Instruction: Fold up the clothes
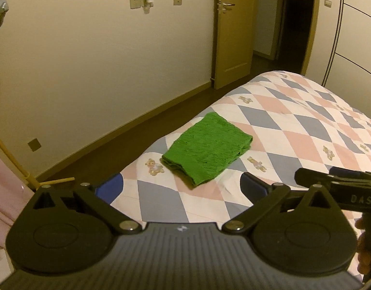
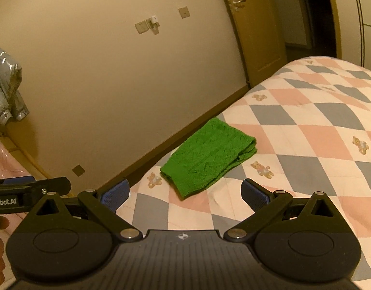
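Left wrist: I'm holding the left gripper (image 1: 181,187) above the quilted bed (image 1: 294,125), fingers spread wide and gripping nothing. Green folded cloth (image 1: 207,148) is lying flat on the quilt just ahead, near the bed edge.

Right wrist: I'm hovering the right gripper (image 2: 185,193) likewise, fingers released. Same green cloth is sitting just ahead, untouched.

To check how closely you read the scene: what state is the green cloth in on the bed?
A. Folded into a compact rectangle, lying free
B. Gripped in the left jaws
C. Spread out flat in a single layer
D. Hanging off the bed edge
A: the green cloth lies folded in layers on the quilt, with both grippers open and clear of it.
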The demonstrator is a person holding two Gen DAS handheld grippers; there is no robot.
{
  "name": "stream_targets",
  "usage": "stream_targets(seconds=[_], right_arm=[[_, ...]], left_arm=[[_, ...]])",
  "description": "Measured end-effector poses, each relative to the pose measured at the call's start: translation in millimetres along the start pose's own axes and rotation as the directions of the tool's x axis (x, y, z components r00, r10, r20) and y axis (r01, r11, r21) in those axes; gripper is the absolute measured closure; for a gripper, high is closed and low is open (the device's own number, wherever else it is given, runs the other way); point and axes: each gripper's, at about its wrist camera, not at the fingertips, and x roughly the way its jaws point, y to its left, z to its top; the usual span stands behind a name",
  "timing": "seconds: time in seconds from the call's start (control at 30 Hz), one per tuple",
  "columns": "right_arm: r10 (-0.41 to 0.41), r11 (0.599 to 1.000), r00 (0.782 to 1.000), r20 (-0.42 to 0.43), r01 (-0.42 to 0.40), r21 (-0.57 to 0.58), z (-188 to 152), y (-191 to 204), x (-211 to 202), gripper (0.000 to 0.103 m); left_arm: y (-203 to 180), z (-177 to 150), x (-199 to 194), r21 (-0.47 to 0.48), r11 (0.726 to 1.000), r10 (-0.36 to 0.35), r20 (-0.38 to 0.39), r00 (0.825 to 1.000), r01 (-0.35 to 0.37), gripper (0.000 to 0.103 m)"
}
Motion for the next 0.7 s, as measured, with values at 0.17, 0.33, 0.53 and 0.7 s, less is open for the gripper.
stream_targets(seconds=[0.17,0.33,0.53,0.7], right_arm=[[0.000,1.000,1.000,0.019,0.000,0.007,0,-6,-8,0.000],[-0.007,1.000,0.999,0.032,0.006,0.021,1,-15,-15,0.000],[-0.024,1.000,0.999,0.036,0.023,0.017,1,-24,-23,0.000],[-0.046,0.999,0.998,0.036,0.045,0.009,-2,-31,-29,0.000]], left_arm=[[-10,3,0,0.013,1.000,0.007,0.008,1.000,-0.007,0.001],[-19,4,0,0.011,1.000,-0.001,0.009,1.000,0.001,0.001],[-31,2,-2,0.006,0.999,0.049,0.016,0.999,-0.050,0.001],[-44,-5,-1,0.019,0.998,0.065,-0.015,0.998,-0.065,0.001]])
